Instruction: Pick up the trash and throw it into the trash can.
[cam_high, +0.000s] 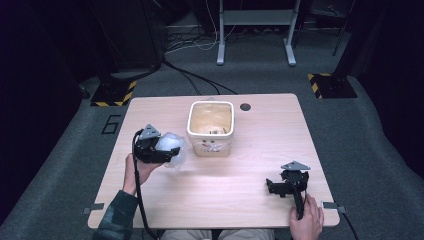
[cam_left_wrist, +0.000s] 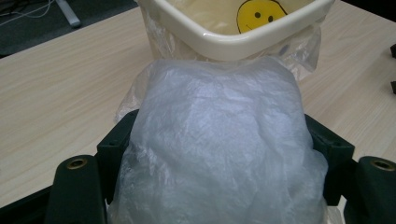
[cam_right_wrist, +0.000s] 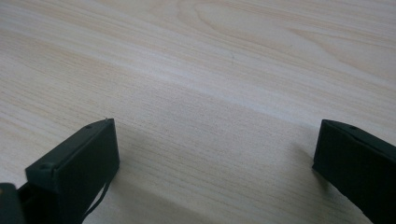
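A cream square bin (cam_high: 210, 128) stands mid-table, lined with clear plastic; in the left gripper view its rim (cam_left_wrist: 219, 39) and a yellow smiley sticker (cam_left_wrist: 259, 13) show close ahead. My left gripper (cam_high: 167, 152) sits just left of the bin, shut on a crumpled clear plastic bag (cam_high: 172, 146). That bag (cam_left_wrist: 219, 149) bulges between the two jaws and hides their tips. My right gripper (cam_high: 274, 187) rests near the table's front right, open, with bare wood between its fingers (cam_right_wrist: 77, 168).
The wooden table (cam_high: 240, 200) has a dark cable hole (cam_high: 245, 107) at the back. Beyond it lie grey carpet, floor cables and a white stand's legs (cam_high: 255, 35). Yellow-black striped plates (cam_high: 112, 93) flank the table's far corners.
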